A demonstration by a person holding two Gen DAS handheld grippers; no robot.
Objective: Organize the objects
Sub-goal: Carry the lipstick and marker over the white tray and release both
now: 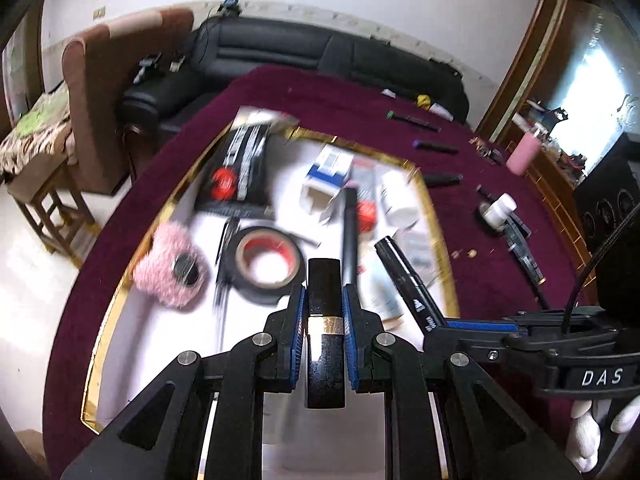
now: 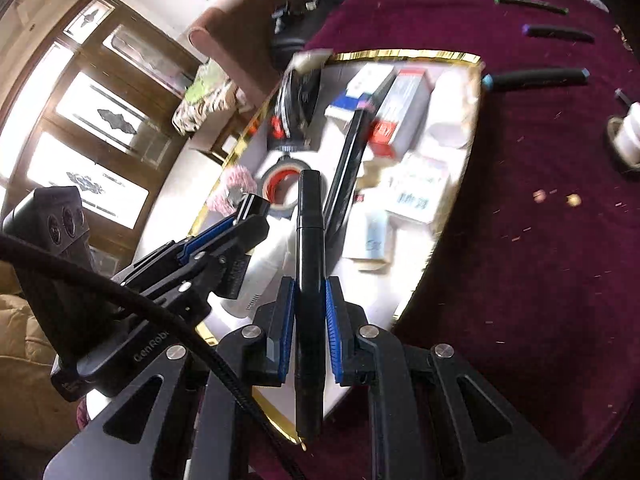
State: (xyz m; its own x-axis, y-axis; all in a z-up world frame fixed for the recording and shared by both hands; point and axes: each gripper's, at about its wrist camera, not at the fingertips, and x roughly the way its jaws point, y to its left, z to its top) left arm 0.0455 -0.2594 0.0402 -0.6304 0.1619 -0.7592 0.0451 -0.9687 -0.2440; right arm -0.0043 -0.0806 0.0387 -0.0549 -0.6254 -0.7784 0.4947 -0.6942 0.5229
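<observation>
My left gripper (image 1: 325, 316) clamps a squat black tube with a gold band (image 1: 325, 344), while my right gripper (image 2: 310, 328) pinches a long black marker (image 2: 310, 240), both carried above the gold-rimmed white tray (image 1: 120, 304). The tray, on the maroon-covered surface (image 1: 500, 280), already holds tape (image 1: 264, 264), boxes and a pink fluffy roll (image 1: 170, 270), so it looks like the collecting place. More markers (image 2: 536, 78) lie outside it.

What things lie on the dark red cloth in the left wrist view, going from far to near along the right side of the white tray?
Green-tipped marker → purple-tipped marker → black marker beside the tray's edge → small white bottle.
</observation>
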